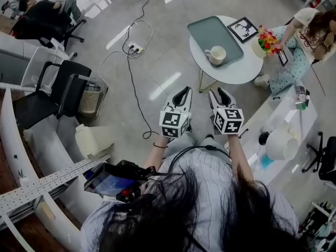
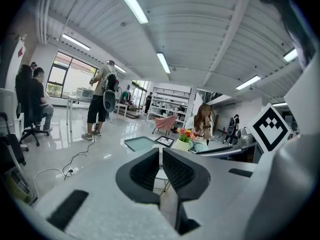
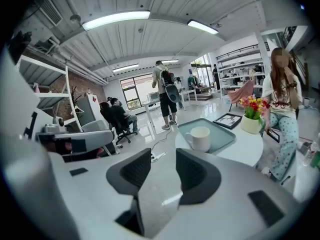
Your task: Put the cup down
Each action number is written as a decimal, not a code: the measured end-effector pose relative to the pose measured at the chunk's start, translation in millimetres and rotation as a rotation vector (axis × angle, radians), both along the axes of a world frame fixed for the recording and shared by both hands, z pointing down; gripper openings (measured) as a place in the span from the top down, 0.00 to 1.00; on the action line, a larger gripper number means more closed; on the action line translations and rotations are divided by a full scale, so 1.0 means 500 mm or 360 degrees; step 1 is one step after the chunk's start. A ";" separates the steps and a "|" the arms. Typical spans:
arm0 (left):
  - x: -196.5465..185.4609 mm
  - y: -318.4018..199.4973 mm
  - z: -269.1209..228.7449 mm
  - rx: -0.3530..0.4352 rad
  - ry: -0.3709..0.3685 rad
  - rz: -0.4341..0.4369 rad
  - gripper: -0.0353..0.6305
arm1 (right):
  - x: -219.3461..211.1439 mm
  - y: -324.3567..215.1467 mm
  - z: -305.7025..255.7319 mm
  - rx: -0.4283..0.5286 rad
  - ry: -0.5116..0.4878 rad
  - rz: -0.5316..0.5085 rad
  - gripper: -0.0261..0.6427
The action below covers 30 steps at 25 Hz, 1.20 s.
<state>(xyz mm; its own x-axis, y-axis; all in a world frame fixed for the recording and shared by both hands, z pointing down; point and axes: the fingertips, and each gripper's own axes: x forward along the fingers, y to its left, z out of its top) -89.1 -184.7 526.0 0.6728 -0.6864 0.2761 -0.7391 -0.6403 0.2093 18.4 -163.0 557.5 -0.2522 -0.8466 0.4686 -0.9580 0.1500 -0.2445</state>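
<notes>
A white cup (image 1: 217, 54) stands upright on a green tray (image 1: 207, 31) on a round white table (image 1: 239, 71). In the right gripper view the cup (image 3: 200, 138) sits ahead and slightly right of the jaws, well beyond them. My right gripper (image 1: 220, 92) is held over the floor short of the table, partly open, with nothing between its pads (image 3: 196, 173). My left gripper (image 1: 184, 91) hangs beside it at the same height. Its jaws (image 2: 160, 159) stand almost together with only a thin slit and hold nothing.
A framed picture (image 1: 242, 29) and a flower pot (image 1: 266, 41) stand on the table's far side, and a person (image 1: 302, 41) sits next to it. A cable with a power strip (image 1: 135, 48) lies on the floor. Black office chairs (image 1: 55, 96) are at left, a white counter (image 1: 286, 125) at right.
</notes>
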 end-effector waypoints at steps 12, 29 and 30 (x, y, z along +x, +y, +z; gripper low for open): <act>0.050 0.062 -0.008 -0.0003 -0.0007 -0.0043 0.90 | 0.045 0.080 -0.024 0.0045 -0.0067 -0.0029 0.77; 0.106 0.275 -0.041 0.0084 -0.0099 -0.0155 0.90 | 0.089 0.253 -0.053 0.0133 -0.0193 -0.0179 0.80; 0.109 0.289 -0.041 0.0085 -0.0100 -0.0161 0.90 | 0.089 0.266 -0.054 0.0137 -0.0197 -0.0190 0.80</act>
